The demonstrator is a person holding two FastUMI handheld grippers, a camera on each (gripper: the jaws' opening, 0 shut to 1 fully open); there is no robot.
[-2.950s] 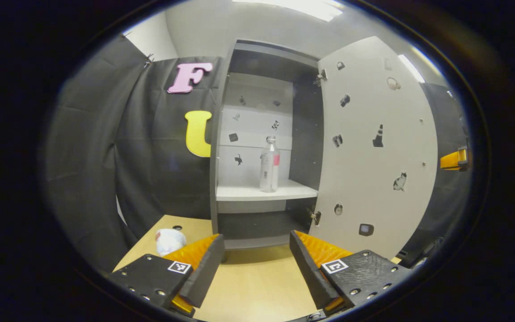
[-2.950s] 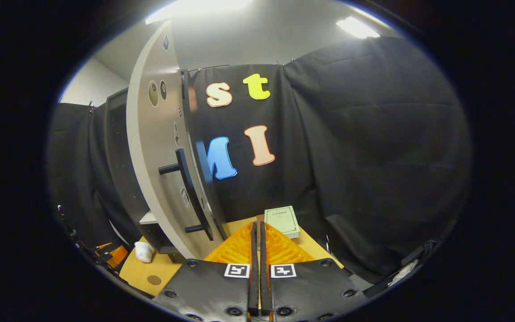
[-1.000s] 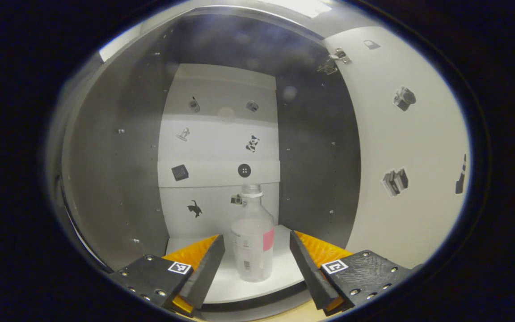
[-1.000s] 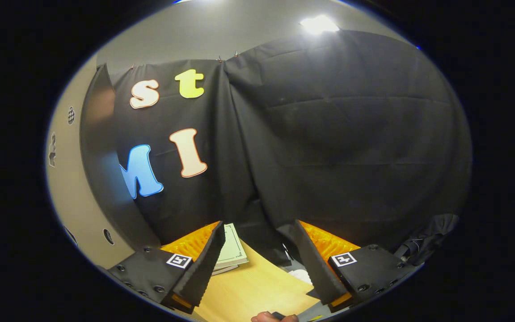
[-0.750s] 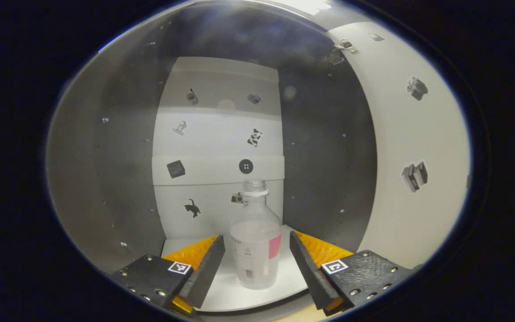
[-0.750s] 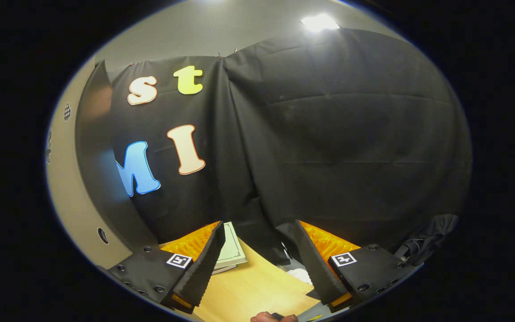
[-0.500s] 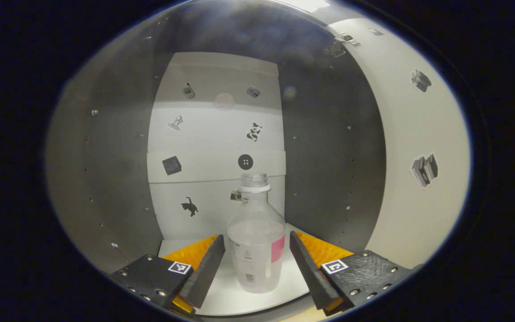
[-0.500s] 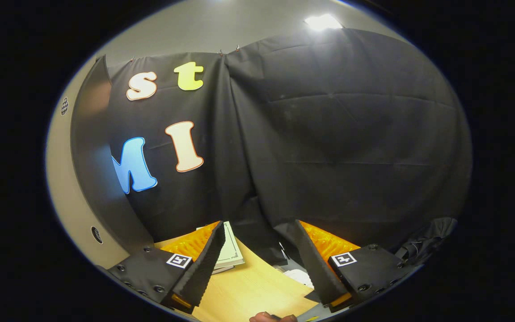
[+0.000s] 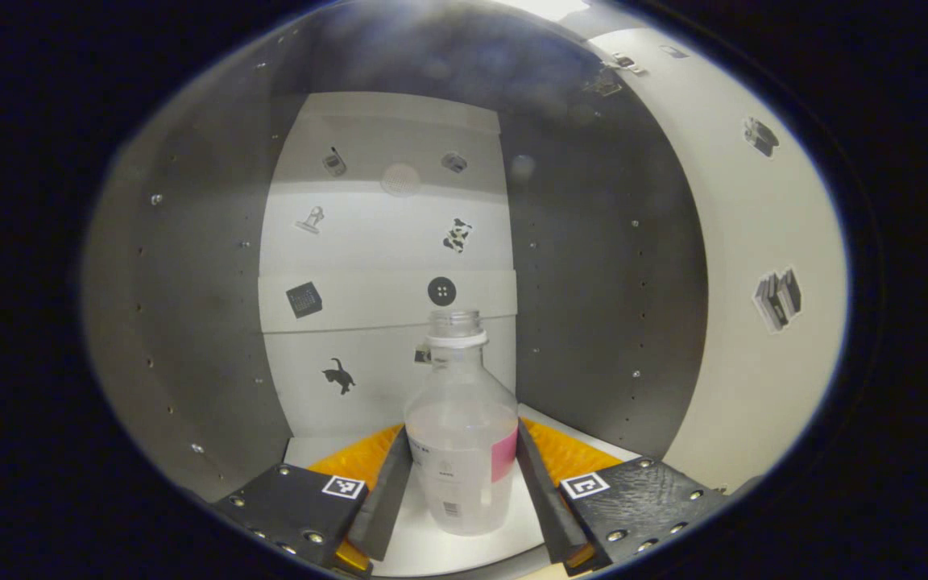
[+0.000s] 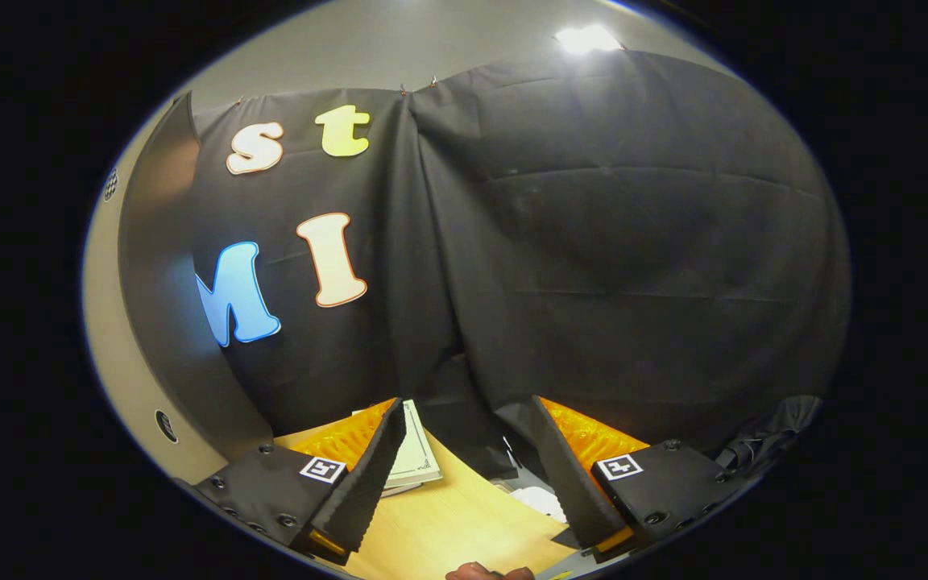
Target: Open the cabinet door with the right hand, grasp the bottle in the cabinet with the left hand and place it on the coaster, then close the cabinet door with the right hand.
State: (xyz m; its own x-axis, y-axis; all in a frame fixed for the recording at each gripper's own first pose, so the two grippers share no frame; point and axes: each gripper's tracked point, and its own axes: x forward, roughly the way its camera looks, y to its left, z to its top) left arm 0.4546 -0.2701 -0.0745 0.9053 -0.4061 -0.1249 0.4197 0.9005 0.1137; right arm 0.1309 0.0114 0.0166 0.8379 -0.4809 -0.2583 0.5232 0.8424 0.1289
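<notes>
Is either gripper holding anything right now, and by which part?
The left gripper grips the bottle by its lower body, on the shelf. The right gripper is open, holding nothing.

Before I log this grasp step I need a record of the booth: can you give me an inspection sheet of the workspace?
Surface: wooden tabletop, bare where seen.
Job's things: clear bottle upright on the white cabinet shelf; cabinet door swung open; coaster nothing seen.
Clutter: booklet on the tabletop.
Grippers: left gripper with both fingers against the bottle's sides; right gripper open over the tabletop, holding nothing.
Cables: nothing seen.
Surroundings: stickers on the cabinet back panel; black cloth wall; ceiling light.
</notes>
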